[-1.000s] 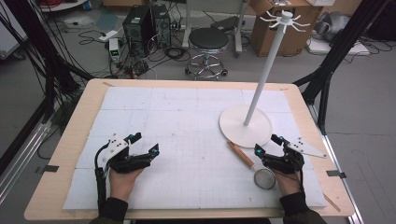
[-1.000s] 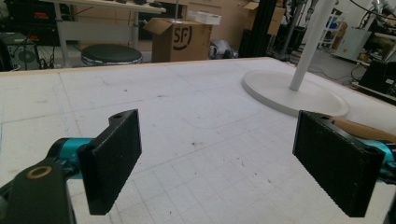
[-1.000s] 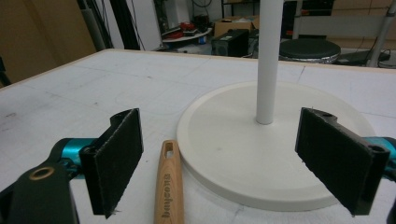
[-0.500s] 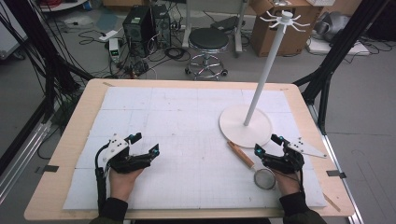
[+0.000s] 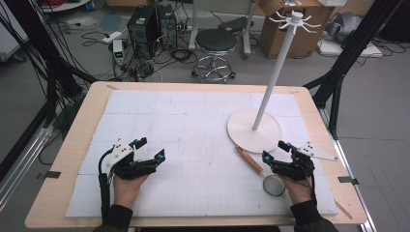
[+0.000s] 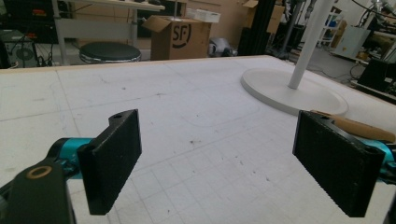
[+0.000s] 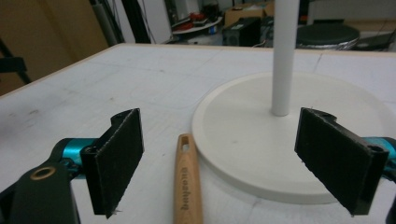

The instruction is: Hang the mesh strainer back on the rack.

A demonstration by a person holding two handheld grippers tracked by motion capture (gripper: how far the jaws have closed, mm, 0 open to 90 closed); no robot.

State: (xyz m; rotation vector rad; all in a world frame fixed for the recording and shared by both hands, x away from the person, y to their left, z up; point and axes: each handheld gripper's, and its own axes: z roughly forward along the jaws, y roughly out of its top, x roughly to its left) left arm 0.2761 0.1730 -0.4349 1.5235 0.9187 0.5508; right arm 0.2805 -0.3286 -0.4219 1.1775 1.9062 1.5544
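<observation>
Here, a white stand (image 5: 254, 130) with a round base and a tall pole sits on the white mat (image 5: 193, 125) covering the table (image 5: 67, 159), and everything else can be placed from it. Just beside the near edge of that base lies a small strainer (image 5: 263, 175) with a wooden handle (image 7: 187, 184) and a round mesh bowl; the handle end lies close to the base rim, and the bowl points away from it toward the person. The right gripper (image 5: 281, 151) hovers above the strainer, jaws spread wide and holding nothing; in the right gripper view the handle lies between the two jaws, nearer the left one, with the base behind. The left gripper (image 5: 151, 149) rests well away from the stand across the mat, jaws likewise spread and empty.
</observation>
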